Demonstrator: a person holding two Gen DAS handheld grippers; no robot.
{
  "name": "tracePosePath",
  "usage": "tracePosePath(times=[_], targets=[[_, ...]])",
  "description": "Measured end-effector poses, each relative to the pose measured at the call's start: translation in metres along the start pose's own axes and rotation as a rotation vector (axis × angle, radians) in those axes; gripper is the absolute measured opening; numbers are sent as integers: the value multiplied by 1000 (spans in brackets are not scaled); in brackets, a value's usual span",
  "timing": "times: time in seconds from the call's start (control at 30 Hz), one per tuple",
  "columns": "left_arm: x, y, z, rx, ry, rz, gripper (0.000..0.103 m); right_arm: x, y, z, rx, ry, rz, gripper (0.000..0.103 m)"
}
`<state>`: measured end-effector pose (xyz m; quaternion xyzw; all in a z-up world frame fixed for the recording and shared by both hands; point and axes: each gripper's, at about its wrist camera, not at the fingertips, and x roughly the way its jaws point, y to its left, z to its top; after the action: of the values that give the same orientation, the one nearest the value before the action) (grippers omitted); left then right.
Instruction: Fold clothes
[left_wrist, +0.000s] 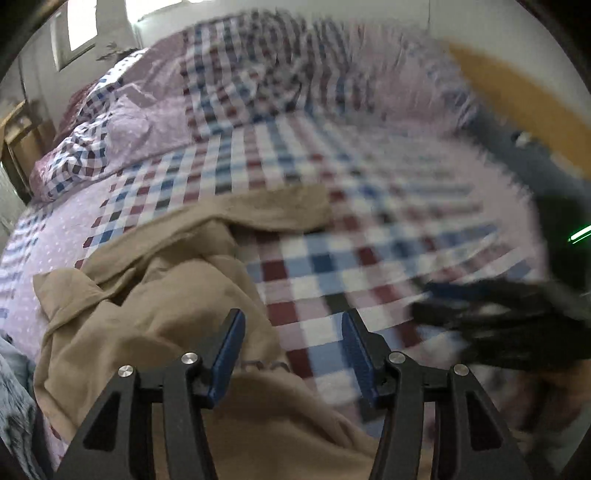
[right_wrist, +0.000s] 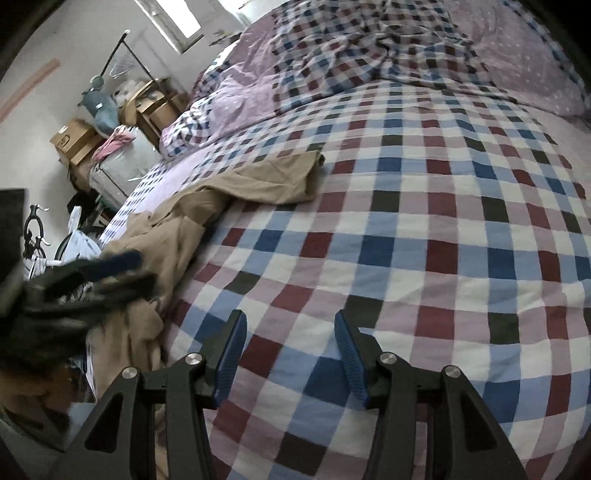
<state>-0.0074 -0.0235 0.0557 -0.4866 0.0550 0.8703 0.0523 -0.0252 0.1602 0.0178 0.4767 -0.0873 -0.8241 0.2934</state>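
Left gripper (left_wrist: 293, 349): jaws wide apart, nothing between the pads; hovers over near edge of garment.
Right gripper (right_wrist: 290, 352): jaws spread wide, empty, above bare checked bedsheet (right_wrist: 424, 258).
Tan garment (left_wrist: 147, 295): rumpled on bed, under & ahead-left of left jaws; one flat part stretches fwd past them. In right view it lies left of the jaws, apart from them.
Duvet (right_wrist: 332, 48): bunched far ahead of both jaws, same check & lilac print.
Blur: left view smeared on its right side; the dark shape there is the right gripper, details unclear.
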Motion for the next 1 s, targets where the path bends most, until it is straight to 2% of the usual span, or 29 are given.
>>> tracePosePath(times=[0.03, 0.07, 0.17, 0.43, 0.53, 0.63, 0.73, 1.0], targets=[[13, 2, -2, -5, 28, 33, 37, 0, 1, 1, -5, 1, 3, 53], [20, 8, -6, -23, 40, 59, 14, 0, 1, 2, -10, 3, 6, 53], [14, 43, -26, -145, -4, -7, 6, 2, 9, 3, -42, 5, 31, 53], [-14, 133, -76, -548, -52, -236, 4, 17, 36, -4, -120, 41, 99, 53], [-11, 149, -92, -633, -43, -330, 4, 22, 44, -6, -129, 46, 127, 54], [-6, 153, -96, -657, -39, -396, 4, 27, 53, -5, -119, 42, 161, 54], [-5, 157, -104, -643, -50, -433, 5, 39, 72, -2, -161, 40, 142, 54], [-17, 162, -99, -595, -131, -464, 5, 98, 141, 18, -256, 124, 201, 54]])
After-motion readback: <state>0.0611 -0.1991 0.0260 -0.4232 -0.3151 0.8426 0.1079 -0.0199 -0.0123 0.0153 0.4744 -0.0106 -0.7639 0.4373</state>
